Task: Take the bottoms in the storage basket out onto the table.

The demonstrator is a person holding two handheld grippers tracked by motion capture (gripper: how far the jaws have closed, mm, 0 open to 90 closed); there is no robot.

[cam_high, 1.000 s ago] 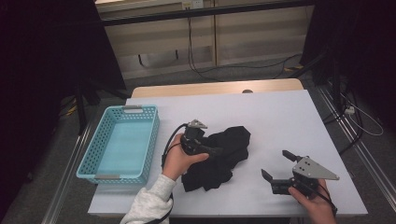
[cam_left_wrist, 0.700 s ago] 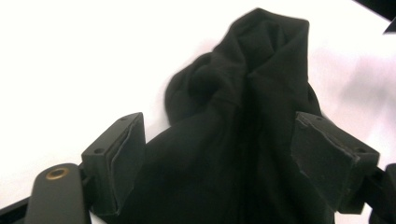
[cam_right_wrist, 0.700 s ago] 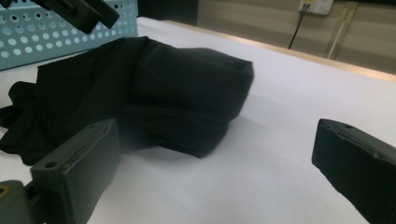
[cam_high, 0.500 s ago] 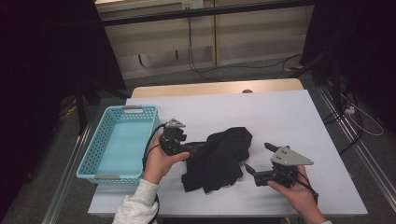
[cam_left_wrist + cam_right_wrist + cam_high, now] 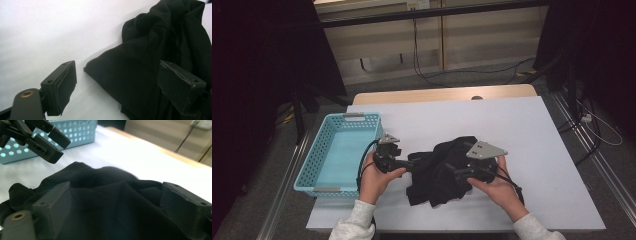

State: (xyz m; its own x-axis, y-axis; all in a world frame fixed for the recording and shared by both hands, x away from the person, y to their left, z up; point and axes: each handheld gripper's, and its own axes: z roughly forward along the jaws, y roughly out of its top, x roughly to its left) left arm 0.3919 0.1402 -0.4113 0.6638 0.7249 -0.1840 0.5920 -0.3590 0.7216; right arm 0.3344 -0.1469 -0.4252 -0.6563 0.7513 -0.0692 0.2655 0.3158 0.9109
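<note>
While both grippers close in on the black garment (image 5: 444,170) from opposite ends, the left gripper (image 5: 408,163) points along the table toward the cloth's near left corner, its 2 jaws parted with nothing pinched; they have just been opening, and in the left gripper view that corner (image 5: 105,67) lies between them, 1 jaw over bare table and the other over the fabric. The right gripper (image 5: 458,173) sits on the opposite end of the heap, jaws spread yet just closing in, the bunched cloth (image 5: 112,202) lying between them, apparently not clamped. Crumpled on the white table (image 5: 537,135), the garment lies just right of the blue basket (image 5: 339,150), its long axis running roughly left to right, from 1 gripper to the other. Both hands are about equally near; I judge the next pinch takes an end each.
</note>
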